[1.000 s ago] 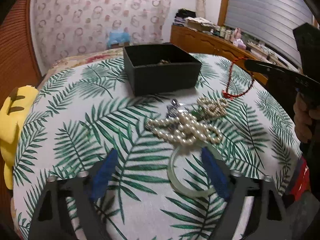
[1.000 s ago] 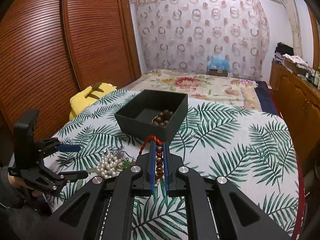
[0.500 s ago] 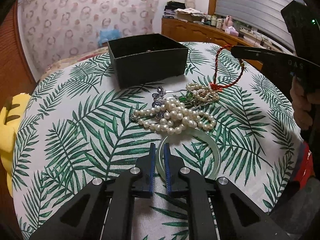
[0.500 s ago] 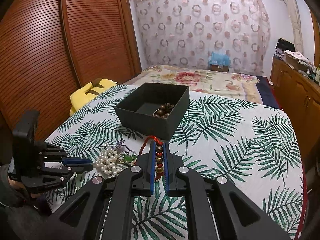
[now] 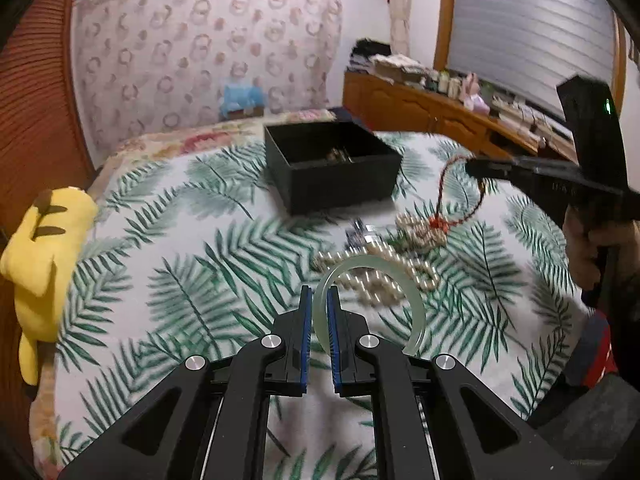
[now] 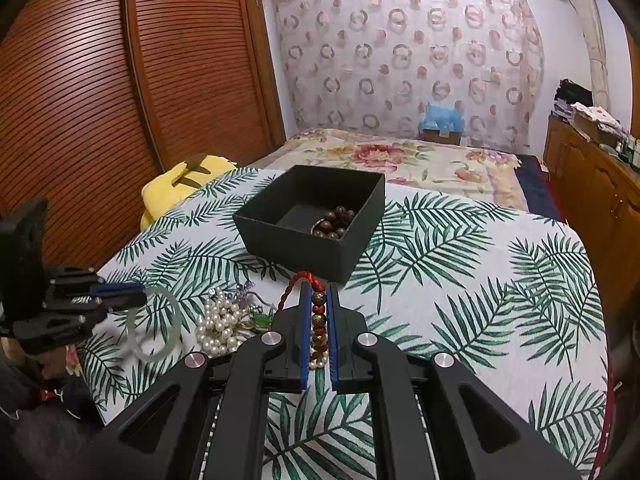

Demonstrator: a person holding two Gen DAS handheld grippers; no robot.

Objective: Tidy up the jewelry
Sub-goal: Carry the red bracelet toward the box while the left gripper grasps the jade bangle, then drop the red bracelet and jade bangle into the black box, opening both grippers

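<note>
Round table [image 6: 460,280] draped in white cloth printed with green palm fronds. Near its middle, open black box [image 6: 308,220] with matte walls, holding dark brown wooden beads [image 6: 336,220] in one corner.

Left gripper [image 5: 318,312] clamped on the rim of a pale green translucent bangle [image 5: 416,312], lifted clear of the cloth, ring tilted upright. Right gripper [image 6: 318,320] closed on a bracelet of brown and red beads [image 6: 319,320] with a braided red cord [image 6: 296,284] looping out past the tips, hanging just short of the box.

On the cloth between the two tools, heap of cream pearl strands [image 6: 218,324], touching a small purple and green trinket.

No legible writing; faint letters on the right tool's side too blurred to read.

Left view alone: slatted window blind, green indicator light. Right view alone: box's contents seen clearly, wooden louvred doors. Yellow plush toy [image 5: 40,248] at table's edge in both.
</note>
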